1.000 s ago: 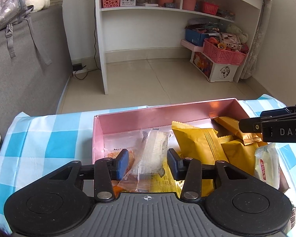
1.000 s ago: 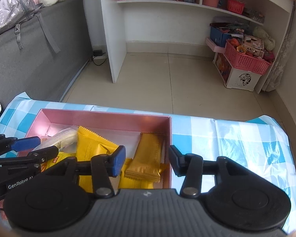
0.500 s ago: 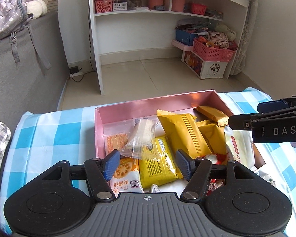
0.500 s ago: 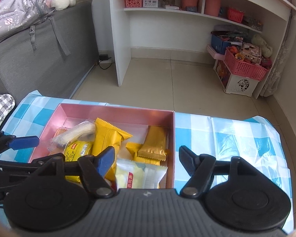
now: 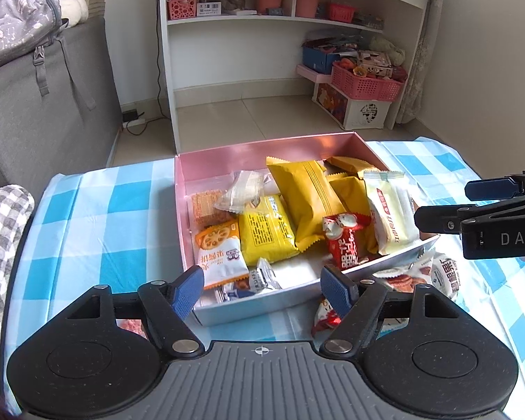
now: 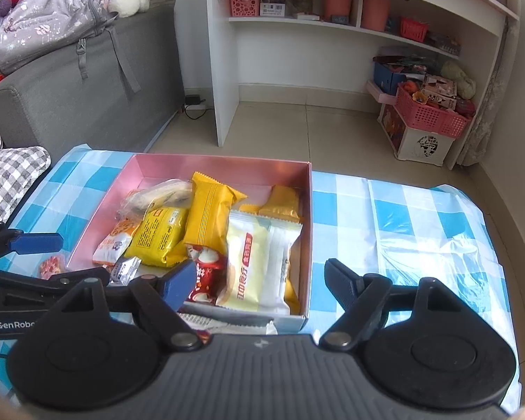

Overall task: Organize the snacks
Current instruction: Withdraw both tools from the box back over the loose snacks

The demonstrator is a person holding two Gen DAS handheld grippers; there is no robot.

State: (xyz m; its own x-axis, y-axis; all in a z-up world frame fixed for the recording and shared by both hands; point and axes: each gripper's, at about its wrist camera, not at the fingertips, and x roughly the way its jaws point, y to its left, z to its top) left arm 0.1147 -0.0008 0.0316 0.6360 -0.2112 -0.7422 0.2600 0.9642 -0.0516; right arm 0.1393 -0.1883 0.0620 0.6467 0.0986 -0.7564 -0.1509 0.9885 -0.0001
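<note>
Both grippers, left gripper (image 5: 262,290) and right gripper (image 6: 260,280), have just been opening; jaws wide, nothing gripped. Snack packets (image 5: 308,206) fill the pink box (image 5: 227,155); packets beside it (image 5: 437,273) are partly hidden.

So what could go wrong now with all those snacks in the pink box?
1. The pink box looks crammed: the white packet and the big yellow packet lean on the pile and could slip out if bumped.
2. Packets still lie outside by the near wall, like the nut packet; there seems little room left for them.
3. Both grippers, left and right, are open and close together, so they might knock each other.
</note>
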